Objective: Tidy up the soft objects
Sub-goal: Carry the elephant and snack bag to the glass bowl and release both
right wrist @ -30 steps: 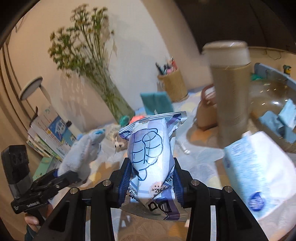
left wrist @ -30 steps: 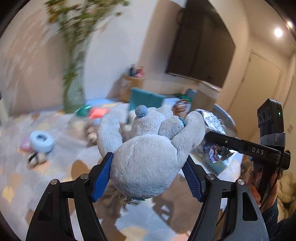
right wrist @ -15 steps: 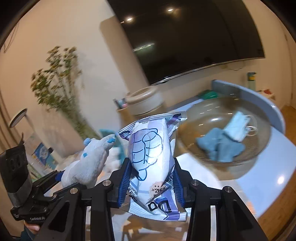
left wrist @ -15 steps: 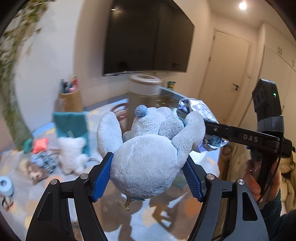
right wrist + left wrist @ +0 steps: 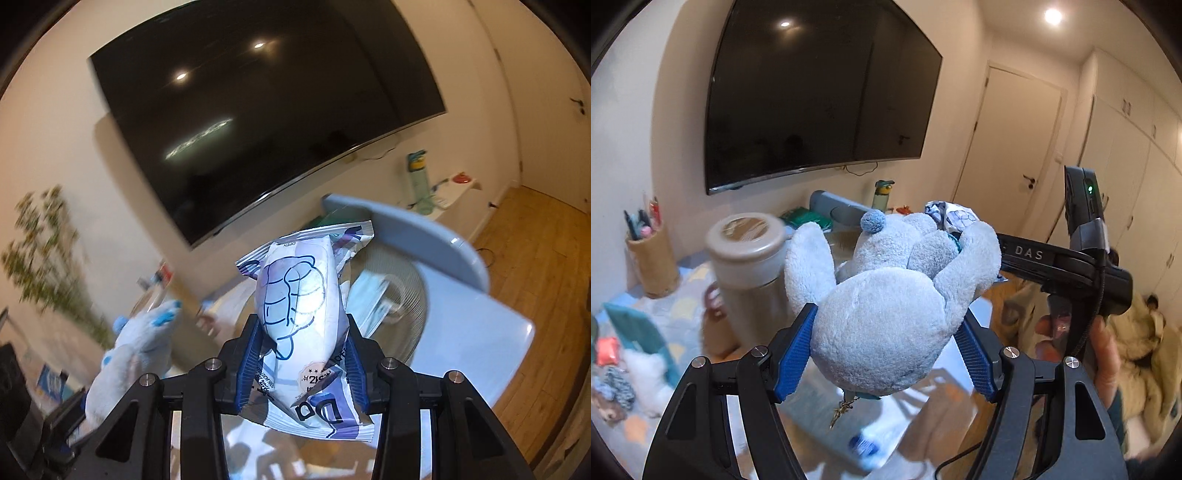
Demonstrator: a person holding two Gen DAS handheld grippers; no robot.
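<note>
Your left gripper (image 5: pixel 886 341): clamped on a grey plush toy (image 5: pixel 886 314), held aloft. Your right gripper (image 5: pixel 301 360): clamped on a wipes packet (image 5: pixel 303 306), above a bowl (image 5: pixel 413 325).

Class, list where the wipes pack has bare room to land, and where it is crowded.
Free: the pale blue surface right of the clear bowl, out to its edge. Crowded: face masks fill the bowl's far side; small toys cluster left of the thermos.

Grey-blue plush toy (image 5: pixel 882 325) upside down (airborne); white-purple wipes pack (image 5: pixel 306 317) upright, also aloft.
</note>
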